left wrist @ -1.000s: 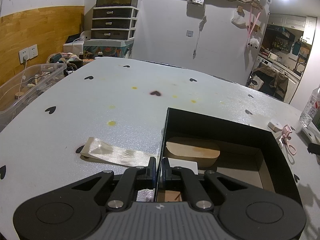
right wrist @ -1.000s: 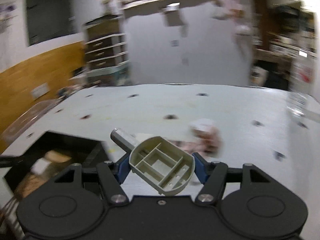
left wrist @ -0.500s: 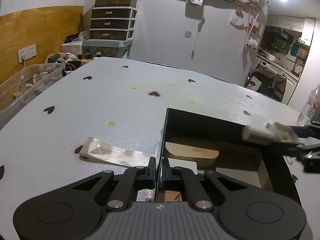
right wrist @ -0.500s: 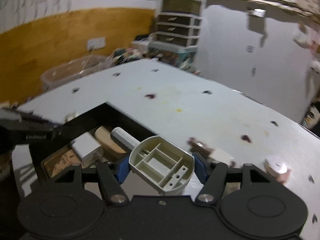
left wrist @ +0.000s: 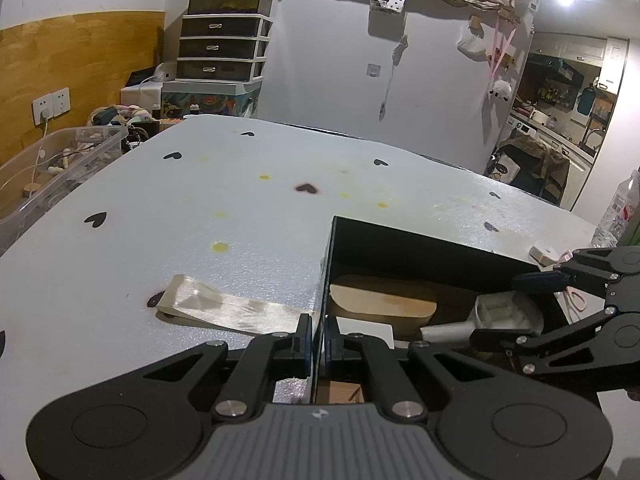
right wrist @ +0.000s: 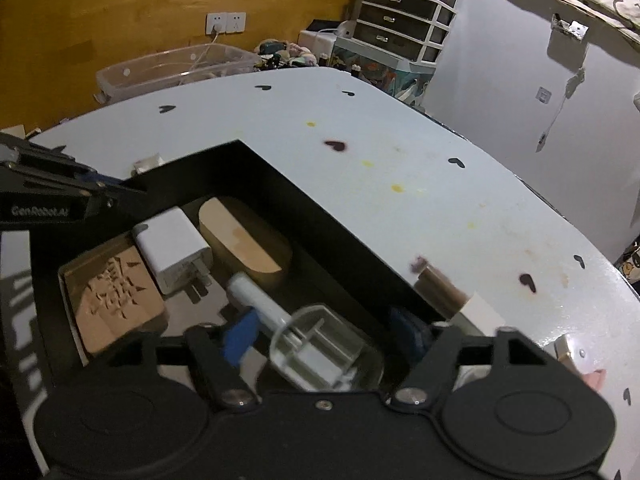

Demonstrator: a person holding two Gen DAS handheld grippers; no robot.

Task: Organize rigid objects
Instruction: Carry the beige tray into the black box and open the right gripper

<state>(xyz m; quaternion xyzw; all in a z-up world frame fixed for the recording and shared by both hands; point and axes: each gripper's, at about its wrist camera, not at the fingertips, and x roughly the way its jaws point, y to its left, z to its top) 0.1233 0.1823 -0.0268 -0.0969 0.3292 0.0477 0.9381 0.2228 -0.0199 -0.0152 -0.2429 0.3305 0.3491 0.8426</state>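
A black open box (left wrist: pixel 420 240) (right wrist: pixel 320 208) lies on the white table. My left gripper (left wrist: pixel 316 344) is shut on the box's near left wall. My right gripper (right wrist: pixel 324 332) (left wrist: pixel 508 304) is over the box with its jaws spread. A pale grey scoop (right wrist: pixel 320 348) (left wrist: pixel 500 316) with a white handle lies blurred between the fingers, low inside the box, and the pads do not touch it. In the box are a white charger plug (right wrist: pixel 172 248), a tan oval block (right wrist: pixel 244 236) (left wrist: pixel 380 304) and a carved wooden tile (right wrist: pixel 116 300).
A strip of shiny tape (left wrist: pixel 224 308) lies on the table left of the box. A clear plastic bin (left wrist: pixel 52 168) stands off the table's left edge. A small white thing and pink scissors (left wrist: pixel 568 276) lie right of the box, with a water bottle (left wrist: pixel 616 212) behind them.
My right gripper swung left over the box, lowered the scoop into it and opened. My left gripper has kept its hold on the box wall.
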